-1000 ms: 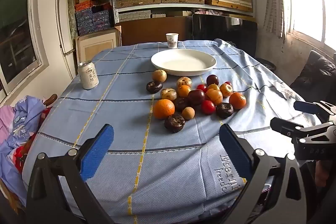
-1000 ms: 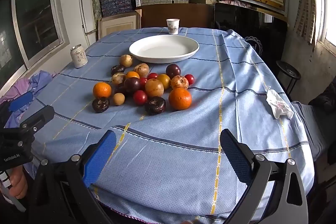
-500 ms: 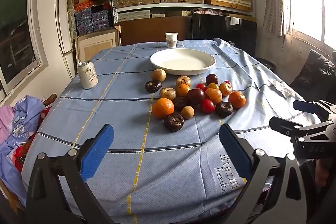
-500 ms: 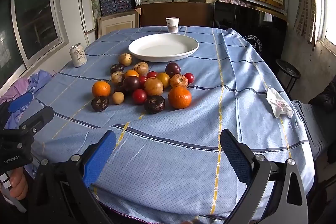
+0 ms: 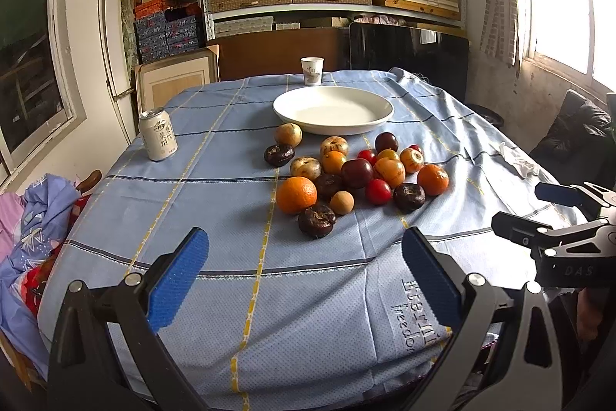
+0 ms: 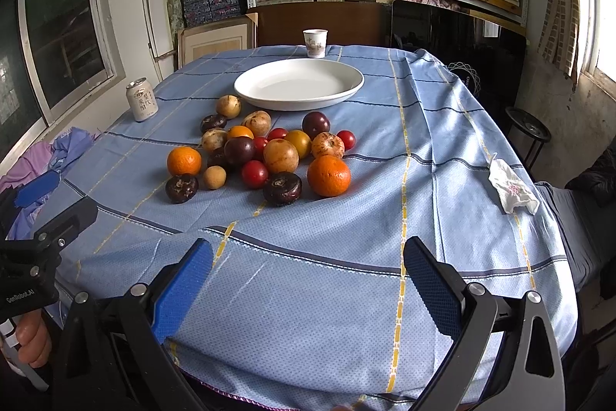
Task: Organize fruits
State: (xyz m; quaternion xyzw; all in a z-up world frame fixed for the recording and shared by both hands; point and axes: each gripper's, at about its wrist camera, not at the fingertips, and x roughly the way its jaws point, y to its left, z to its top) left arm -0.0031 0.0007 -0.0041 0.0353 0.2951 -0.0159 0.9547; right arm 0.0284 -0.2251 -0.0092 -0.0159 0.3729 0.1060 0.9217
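A pile of several fruits [image 5: 346,172] lies on the blue tablecloth: two oranges [image 5: 296,194], dark purple ones, red tomatoes, tan ones. It also shows in the right wrist view [image 6: 265,153]. A white empty plate [image 5: 333,109] stands behind the pile, also in the right wrist view [image 6: 299,83]. My left gripper [image 5: 304,280] is open and empty over the near table edge. My right gripper [image 6: 308,284] is open and empty, near the front edge, to the right of the left one.
A drink can [image 5: 158,134] stands at the left, a paper cup [image 5: 312,71] behind the plate. A crumpled tissue [image 6: 512,189] lies at the right edge. Clothes [image 5: 34,218] hang at the left; shelves of boxes fill the back wall.
Both grippers have shifted very slightly; the fruits sit a touch lower and closer in view. Nothing was taken hold of.
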